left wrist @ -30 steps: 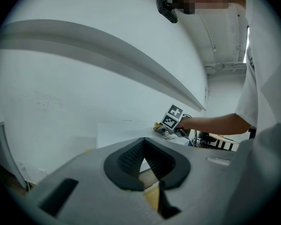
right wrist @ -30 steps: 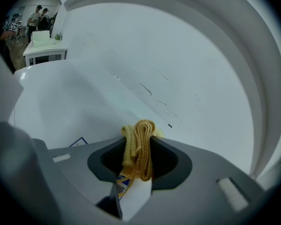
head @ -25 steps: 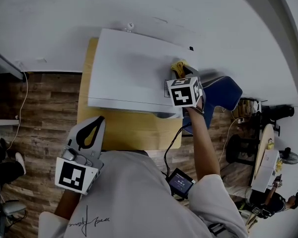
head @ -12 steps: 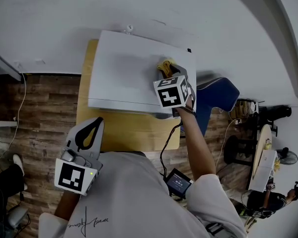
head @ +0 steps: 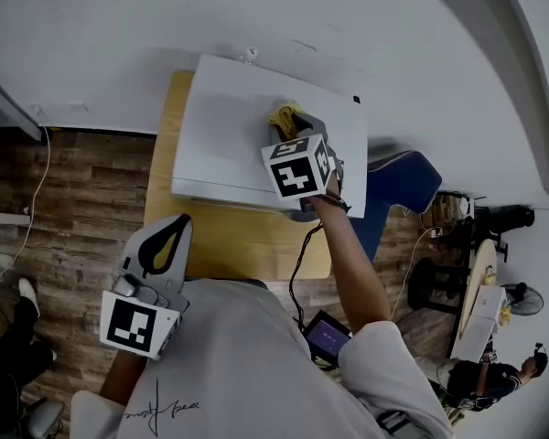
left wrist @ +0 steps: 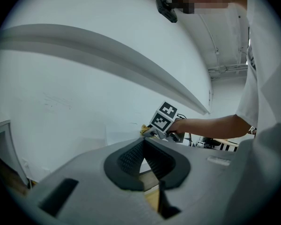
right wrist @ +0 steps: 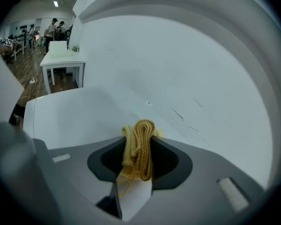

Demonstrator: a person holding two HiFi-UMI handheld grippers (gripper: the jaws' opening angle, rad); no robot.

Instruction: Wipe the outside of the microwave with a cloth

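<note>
The white microwave point(head: 229, 126) stands on a wooden table point(head: 242, 240) against the wall. My right gripper point(head: 288, 124) is over the right half of its top, shut on a folded yellow cloth point(head: 282, 114) that rests on the top. In the right gripper view the cloth point(right wrist: 139, 146) is bunched upright between the jaws, with the microwave's white top point(right wrist: 75, 116) ahead. My left gripper point(head: 181, 222) hangs low near the table's front edge, away from the microwave, its jaws closed with nothing between them. The left gripper view shows the right gripper's marker cube point(left wrist: 163, 117) in the distance.
A blue chair point(head: 398, 186) stands right of the table. The white wall point(head: 256, 16) runs close behind the microwave. A small screen device point(head: 329, 338) hangs at the person's waist. In the right gripper view, a white table point(right wrist: 61, 60) and people stand far to the left.
My right gripper has slid the cloth leftward across the microwave's top, from near the right edge toward the middle. The left gripper has stayed put.
</note>
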